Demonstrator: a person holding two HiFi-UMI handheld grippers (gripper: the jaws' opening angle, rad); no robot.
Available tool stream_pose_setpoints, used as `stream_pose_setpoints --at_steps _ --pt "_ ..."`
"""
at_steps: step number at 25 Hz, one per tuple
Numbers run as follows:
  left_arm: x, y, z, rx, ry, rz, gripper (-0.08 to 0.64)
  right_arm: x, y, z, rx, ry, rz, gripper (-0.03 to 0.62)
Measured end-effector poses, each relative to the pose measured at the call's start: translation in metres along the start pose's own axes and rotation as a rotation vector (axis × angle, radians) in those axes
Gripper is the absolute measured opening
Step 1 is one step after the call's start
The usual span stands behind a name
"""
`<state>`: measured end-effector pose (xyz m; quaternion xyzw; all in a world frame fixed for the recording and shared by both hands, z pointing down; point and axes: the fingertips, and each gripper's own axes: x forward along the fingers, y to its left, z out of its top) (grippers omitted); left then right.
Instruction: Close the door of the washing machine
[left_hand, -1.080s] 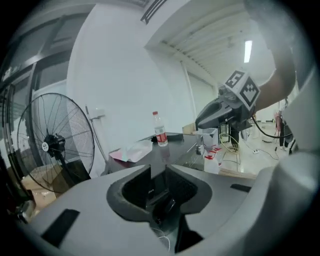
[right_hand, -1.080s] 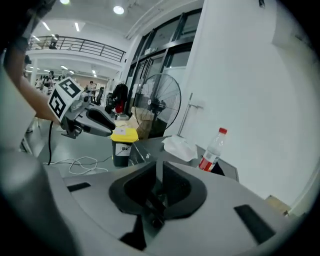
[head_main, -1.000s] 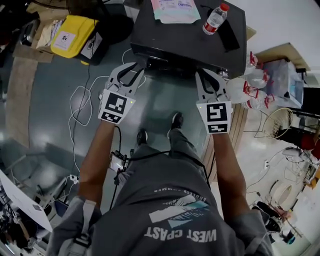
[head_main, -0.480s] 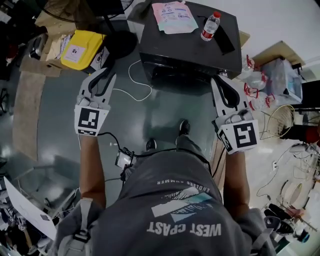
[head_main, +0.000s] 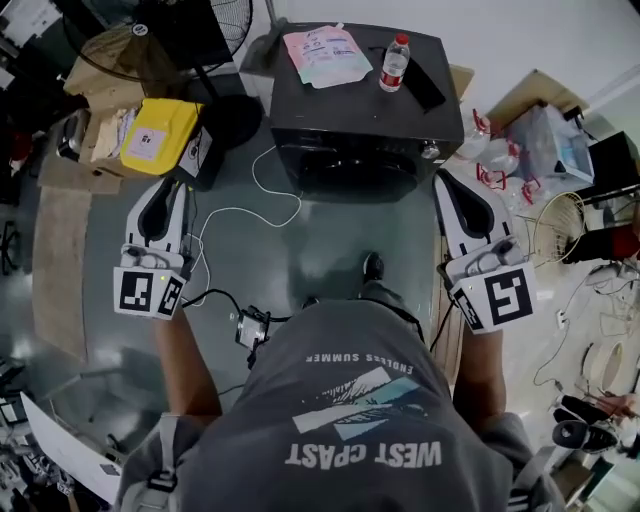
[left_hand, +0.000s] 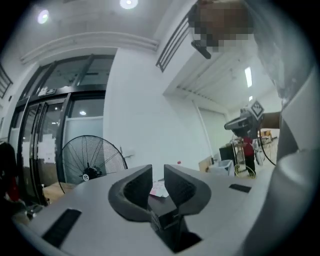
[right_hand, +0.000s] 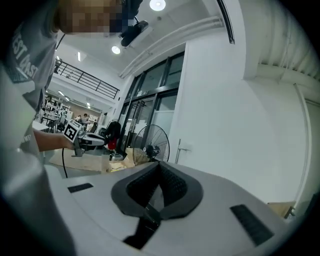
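Observation:
The dark washing machine (head_main: 360, 110) stands at the top middle of the head view. Its front (head_main: 352, 172) faces me, and no door stands out from it. My left gripper (head_main: 166, 186) is held up to the left of the machine, clear of it. Its jaws are closing with a narrow gap left and nothing between them (left_hand: 157, 171). My right gripper (head_main: 446, 180) is held up to the right of the machine's front corner, shut and empty (right_hand: 160, 166). Both grippers point level, out over the machine toward a white wall.
On the machine's top lie a pink-and-white pouch (head_main: 325, 55), a water bottle (head_main: 393, 62) and a flat black item (head_main: 424, 86). A standing fan (left_hand: 92, 160), a yellow bag (head_main: 160, 135) and white cables (head_main: 262, 205) are at the left. White bottles (head_main: 490, 150) stand at the right.
Both grippers drew back from the machine's front, rose and spread apart. The person straightened up and stepped back. The jaws of both grippers narrowed.

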<state>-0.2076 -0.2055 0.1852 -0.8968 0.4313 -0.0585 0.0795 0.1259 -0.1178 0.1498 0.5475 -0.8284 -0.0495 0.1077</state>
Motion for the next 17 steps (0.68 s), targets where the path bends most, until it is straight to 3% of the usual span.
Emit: stream_pose_setpoints --at_steps 3,17 --pt "-0.009 0.002 0.004 -0.042 -0.021 0.009 0.08 -0.01 0.001 0.005 -0.004 -0.002 -0.018 0.028" --pt "-0.01 -0.022 -0.003 -0.035 -0.001 -0.05 0.08 -0.029 0.002 0.003 -0.004 0.013 -0.05 0.028"
